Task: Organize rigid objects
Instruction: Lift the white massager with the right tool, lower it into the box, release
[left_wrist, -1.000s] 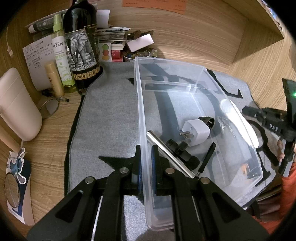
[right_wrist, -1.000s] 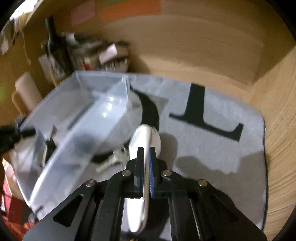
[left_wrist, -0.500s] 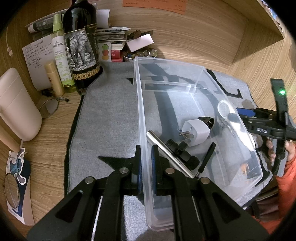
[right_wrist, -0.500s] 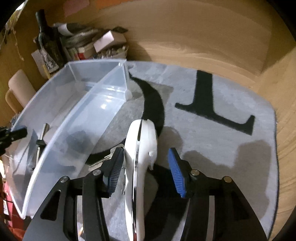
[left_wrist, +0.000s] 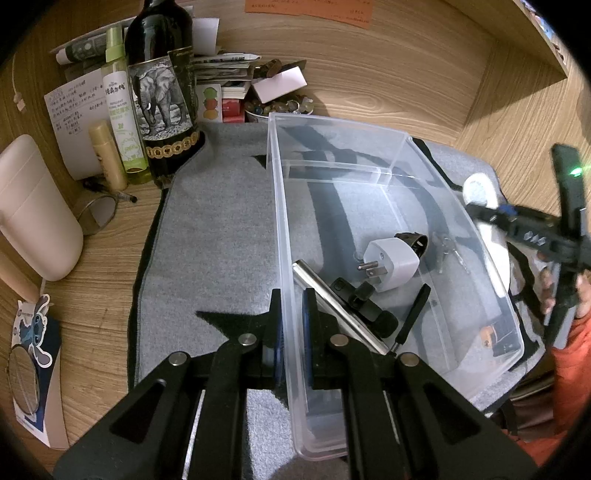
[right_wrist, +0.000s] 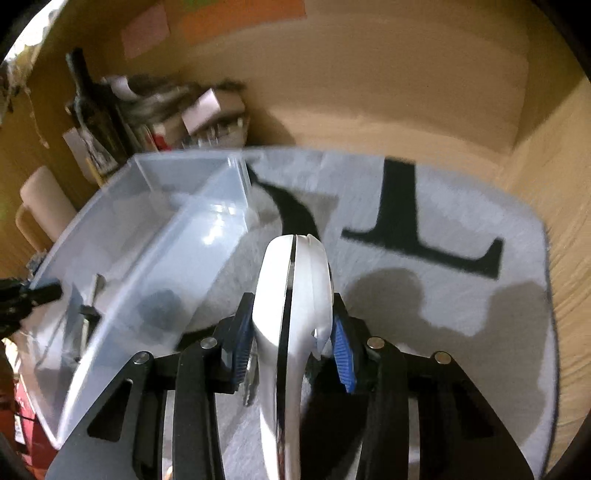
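**Right wrist view: white handle caught between closing pads**

In the lower centre of the frame, the white handled object (right_wrist: 295, 317) is straddled by the right gripper (right_wrist: 291, 350), whose jaws are closing; the blue pads (right_wrist: 341, 350) are seen at its flanks, though firm contact cannot be told. It is judged rigid, light, glossy and likely slippery, best taken at the narrow waist. At lower centre of the left wrist view, the clear bin (left_wrist: 284, 229) wall is clamped by the left gripper (left_wrist: 293, 332).
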